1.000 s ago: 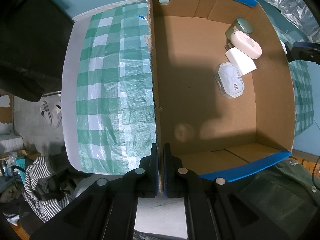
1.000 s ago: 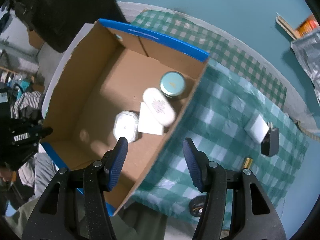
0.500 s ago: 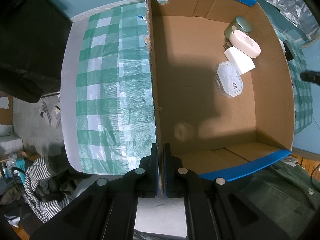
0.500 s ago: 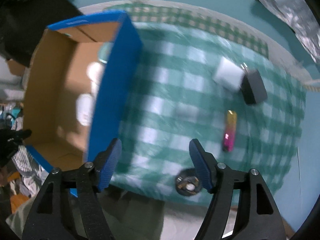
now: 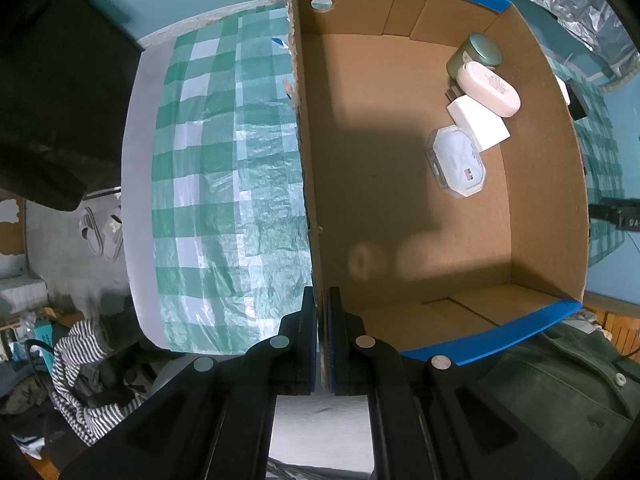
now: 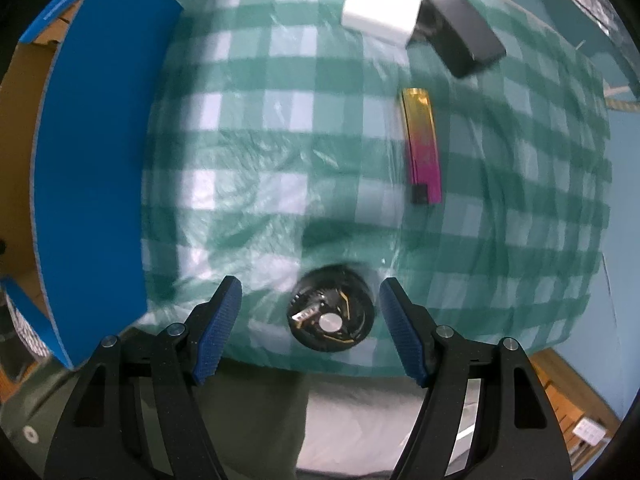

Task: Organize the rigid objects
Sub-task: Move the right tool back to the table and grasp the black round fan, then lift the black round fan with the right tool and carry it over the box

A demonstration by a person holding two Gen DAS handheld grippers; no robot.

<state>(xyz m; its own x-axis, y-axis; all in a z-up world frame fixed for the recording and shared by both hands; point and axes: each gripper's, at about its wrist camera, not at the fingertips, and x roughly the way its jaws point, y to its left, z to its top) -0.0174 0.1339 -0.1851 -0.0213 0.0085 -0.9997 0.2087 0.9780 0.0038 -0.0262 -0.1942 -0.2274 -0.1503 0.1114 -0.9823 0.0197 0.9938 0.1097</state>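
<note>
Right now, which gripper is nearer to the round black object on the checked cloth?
Right. The right gripper hangs open with the round black object between its fingers; the left gripper is clamped on the cardboard box wall.

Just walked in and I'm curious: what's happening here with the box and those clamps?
A person is tidying small things into a cardboard box. The left gripper is shut on the box wall. Four items already lie inside. The right gripper, jaws open, hovers over a round black part on the checked cloth, likely next.
</note>
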